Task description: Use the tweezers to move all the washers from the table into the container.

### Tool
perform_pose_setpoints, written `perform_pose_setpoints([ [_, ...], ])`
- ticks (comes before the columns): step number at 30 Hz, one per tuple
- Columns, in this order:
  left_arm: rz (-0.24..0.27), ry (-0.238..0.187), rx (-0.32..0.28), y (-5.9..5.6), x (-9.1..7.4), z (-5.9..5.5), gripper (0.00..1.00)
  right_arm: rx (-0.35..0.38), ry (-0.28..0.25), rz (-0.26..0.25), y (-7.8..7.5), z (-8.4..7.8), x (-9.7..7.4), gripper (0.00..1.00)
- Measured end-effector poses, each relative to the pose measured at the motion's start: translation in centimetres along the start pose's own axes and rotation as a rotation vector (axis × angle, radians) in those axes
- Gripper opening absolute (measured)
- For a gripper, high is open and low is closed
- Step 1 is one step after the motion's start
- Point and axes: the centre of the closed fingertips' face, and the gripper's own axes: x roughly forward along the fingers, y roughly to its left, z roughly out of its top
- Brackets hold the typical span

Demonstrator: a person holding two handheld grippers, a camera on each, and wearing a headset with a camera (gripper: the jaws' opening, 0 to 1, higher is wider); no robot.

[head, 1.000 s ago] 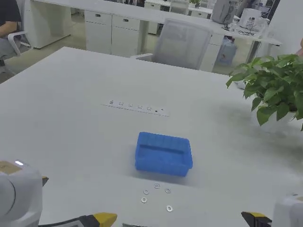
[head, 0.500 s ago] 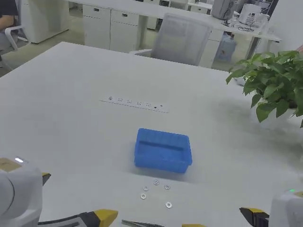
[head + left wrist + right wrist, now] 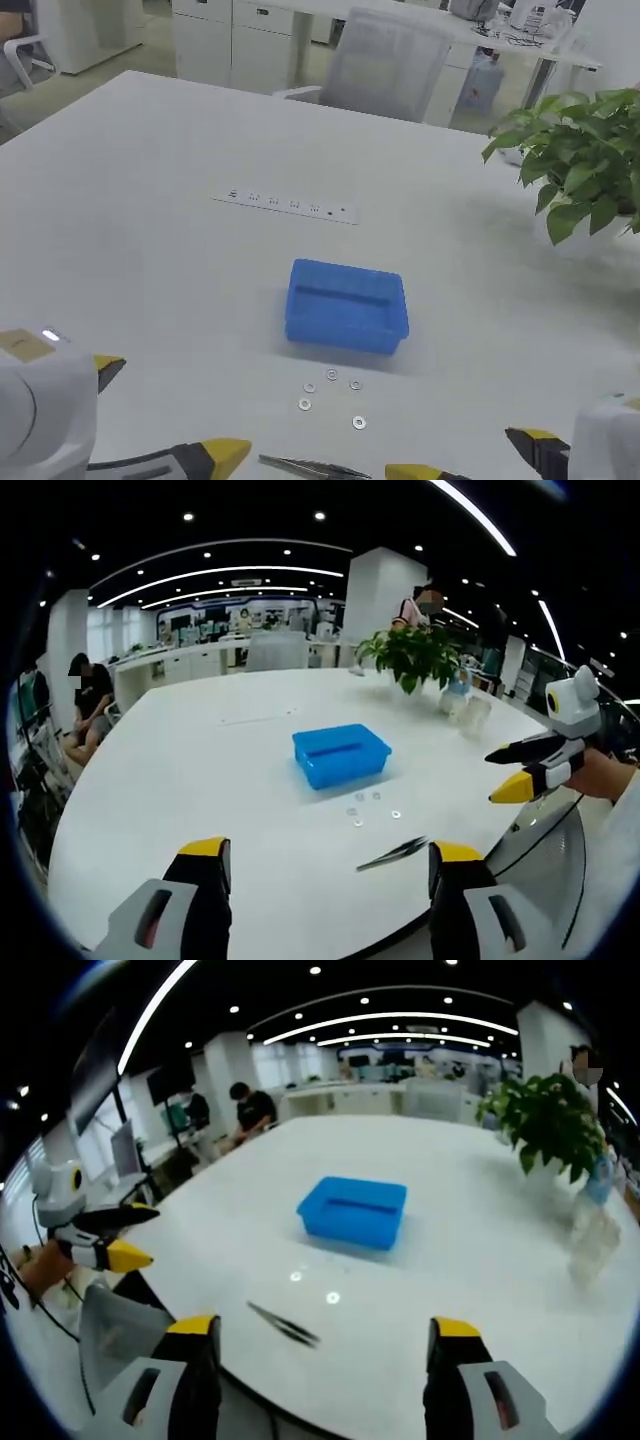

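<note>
Five washers (image 3: 331, 375), small and flat, lie loose on the white table (image 3: 150, 230), in a scatter just on the near side of the blue container (image 3: 346, 305) and not touching it. One pair of tweezers (image 3: 310, 466) lies flat on the table nearer to us than the washers, close to the table's near edge and held by nothing. We count the left gripper (image 3: 172, 410) low on the left with its yellow-tipped jaws spread wide and nothing between them. The right gripper (image 3: 462, 455) is low on the right, also wide apart and holding nothing, and the tweezers lie between the two. One power strip (image 3: 288, 207) is set into the table beyond the container. One potted plant (image 3: 585, 165) stands at the far right, well apart from the work. One office chair (image 3: 385, 65) stands behind the far edge, and in the left gripper view a seated person (image 3: 90, 695) is at the left. Against a second ago, our head view has tipped downward, so more of the tweezers and of both pairs of jaws shows, while washers and container lie as before. The tweezers' near end runs into the bottom edge of the head view, and both gripper bodies are cut off at its corners. In the right gripper view the washers are mere glints we cannot count.
</note>
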Motion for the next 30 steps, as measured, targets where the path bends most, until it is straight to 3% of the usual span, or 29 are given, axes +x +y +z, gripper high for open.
perform_pose_setpoints([
  [7,-0.043,0.000,0.031,-0.4,1.0,0.0,0.79,-0.004,0.011,-0.004,-0.5,0.0,0.5,0.82],
  [19,-0.059,0.045,0.044,0.7,2.5,-0.9,0.76,0.001,0.038,0.004,-1.0,-0.5,1.6,0.83],
  [23,-0.081,0.057,0.088,0.6,3.1,-0.9,0.68,-0.002,0.050,0.004,-1.2,-0.8,2.1,0.82],
  [30,-0.164,0.109,0.159,-0.5,4.5,-1.6,0.52,-0.017,0.075,0.023,-1.1,-1.1,2.7,0.81],
])
